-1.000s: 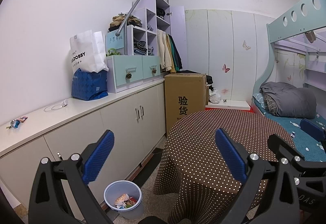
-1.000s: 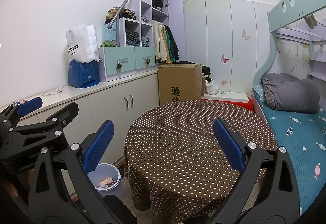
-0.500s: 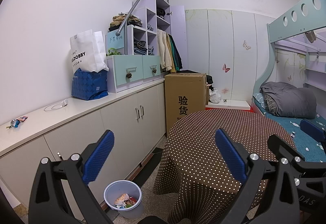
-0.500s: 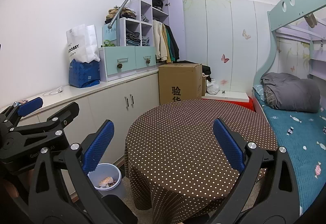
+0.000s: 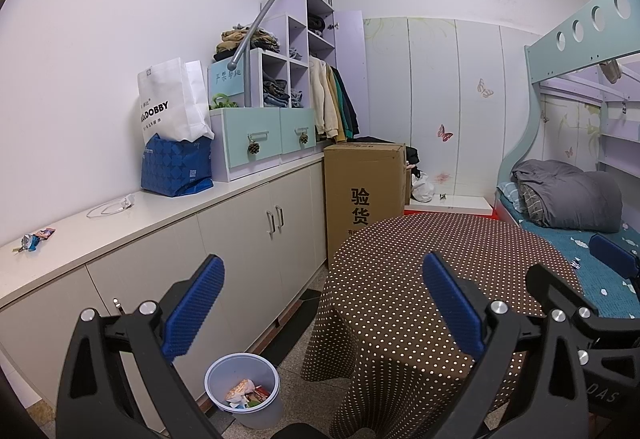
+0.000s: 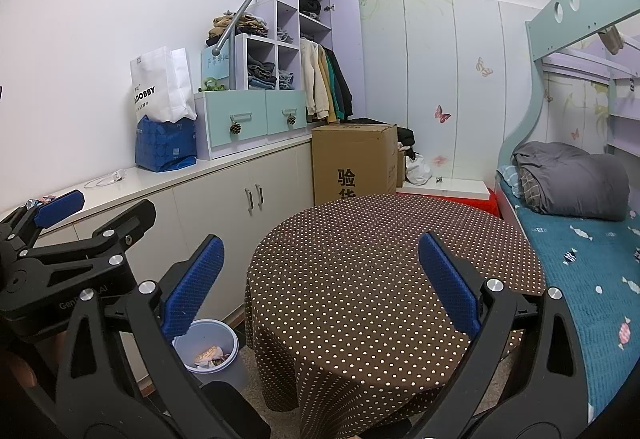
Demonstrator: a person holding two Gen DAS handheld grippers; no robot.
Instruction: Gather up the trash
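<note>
While I've got both wrist cams up, this is what I see, everything placed off the round table.
Landmark: round table point(image 6: 384, 263) with a brown polka-dot cloth, top bare, sitting in front of both grippers.
Left gripper point(image 5: 322, 303): blue fingers point(image 5: 196, 303) spread wide apart, nothing between them, hanging in the air over the table's left edge and the floor beside it.
Right gripper point(image 6: 320, 279): fingers point(image 6: 448, 283) also wide apart and holding nothing, floating over the near half of the table.
Trash bin point(image 5: 243, 389): pale plastic bin on the floor just left of the table, up against the cabinets, with a few crumpled wrappers inside.
Loose trash: a small crinkled wrapper point(image 5: 36, 237) lies on the counter point(image 5: 132, 223) well left of the table, near the counter's close end. From the right wrist view it peeks out just behind the left gripper's finger tip.
Other counter stuff: white cable point(image 5: 110, 206) a bit further along, then a blue bag point(image 5: 176, 169) with a white shopping bag point(image 5: 172, 99) stuck in it, all left of the table.
Behind the table: tall cardboard box point(image 5: 364, 191) at the far end of the cabinets.
Right of the table: bunk bed point(image 6: 580, 251) with a teal cover and a folded grey duvet point(image 6: 572, 181).
</note>
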